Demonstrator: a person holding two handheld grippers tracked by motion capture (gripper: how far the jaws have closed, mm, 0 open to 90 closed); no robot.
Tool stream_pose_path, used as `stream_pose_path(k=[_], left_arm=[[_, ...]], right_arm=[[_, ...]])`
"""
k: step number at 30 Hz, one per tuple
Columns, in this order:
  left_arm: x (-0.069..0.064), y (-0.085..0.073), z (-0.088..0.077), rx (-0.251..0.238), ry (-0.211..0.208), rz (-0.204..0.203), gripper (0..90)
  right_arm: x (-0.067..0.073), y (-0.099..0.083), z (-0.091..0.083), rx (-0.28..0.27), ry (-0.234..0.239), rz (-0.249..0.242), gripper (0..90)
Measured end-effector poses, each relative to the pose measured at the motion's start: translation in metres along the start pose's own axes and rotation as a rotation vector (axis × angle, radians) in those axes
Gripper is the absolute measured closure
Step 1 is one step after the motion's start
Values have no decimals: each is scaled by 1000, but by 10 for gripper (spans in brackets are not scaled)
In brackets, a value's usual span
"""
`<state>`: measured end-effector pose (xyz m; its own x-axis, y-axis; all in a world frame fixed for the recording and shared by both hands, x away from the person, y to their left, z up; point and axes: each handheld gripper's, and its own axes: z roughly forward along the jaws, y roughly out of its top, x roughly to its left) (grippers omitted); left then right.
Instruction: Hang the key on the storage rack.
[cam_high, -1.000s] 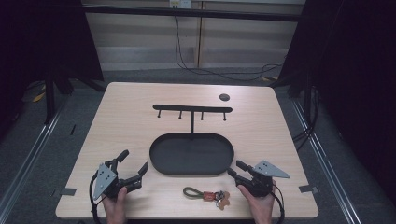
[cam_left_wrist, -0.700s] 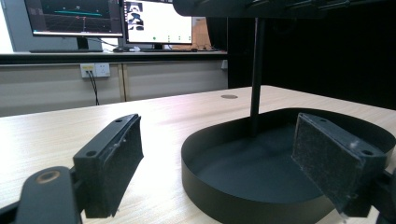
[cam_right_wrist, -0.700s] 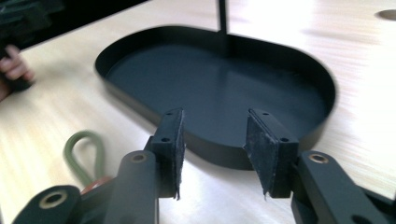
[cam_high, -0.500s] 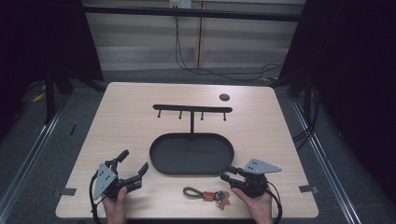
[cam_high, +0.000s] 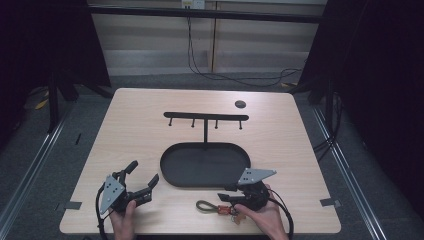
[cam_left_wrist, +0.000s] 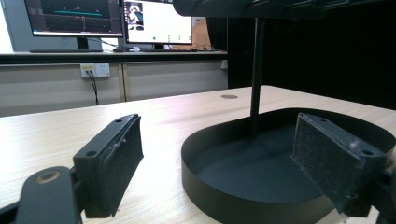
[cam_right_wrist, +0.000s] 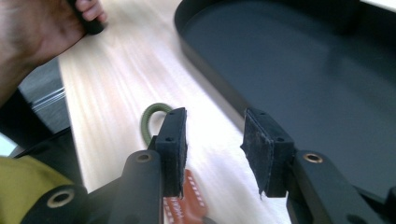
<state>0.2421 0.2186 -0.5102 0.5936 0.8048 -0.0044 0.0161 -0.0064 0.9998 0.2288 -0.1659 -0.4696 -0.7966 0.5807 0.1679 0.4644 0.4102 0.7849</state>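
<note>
A keychain (cam_high: 214, 206) with a green cord loop (cam_right_wrist: 152, 116) and a red tag (cam_right_wrist: 189, 196) lies on the wooden table near the front edge. My right gripper (cam_high: 224, 196) hovers just above its red end, pointing left. Its jaws have just been opening a little and stand partly apart, with bare table between them (cam_right_wrist: 215, 114); the loop shows beyond the left jaw. My left gripper (cam_high: 143, 172) rests at the front left, open and holding nothing (cam_left_wrist: 217, 123). A black oval tray (cam_high: 165, 170) sits mid-table, with a hook rack (cam_high: 206, 116) rising from its far rim.
A small dark disc (cam_high: 240, 104) lies at the table's back right. The tray's wall (cam_left_wrist: 210, 205) is close in front of the left jaws, with the rack post (cam_left_wrist: 256, 70) behind. The person's other hand (cam_right_wrist: 42, 32) shows far off. Monitors stand beyond the table.
My right gripper has moved left from beside the tray's right end to above the keychain, and its jaws stand narrower than a second ago. The left gripper stayed put.
</note>
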Motion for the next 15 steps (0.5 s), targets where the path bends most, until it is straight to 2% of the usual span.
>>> stream_pose_path(k=[1, 4, 8, 10, 15], left_arm=[[0, 0, 0, 0, 0, 0, 158], [0, 0, 0, 0, 0, 0, 158], [0, 0, 0, -1, 0, 0, 158], [0, 0, 0, -2, 0, 1, 158], [0, 0, 0, -1, 0, 0, 158]], right_arm=[[0, 0, 0, 0, 0, 0, 600], [2, 7, 6, 46, 27, 0, 635], [0, 12, 6, 67, 39, 5, 684], [0, 17, 8, 108, 56, -14, 705], [0, 23, 12, 149, 70, -22, 711]])
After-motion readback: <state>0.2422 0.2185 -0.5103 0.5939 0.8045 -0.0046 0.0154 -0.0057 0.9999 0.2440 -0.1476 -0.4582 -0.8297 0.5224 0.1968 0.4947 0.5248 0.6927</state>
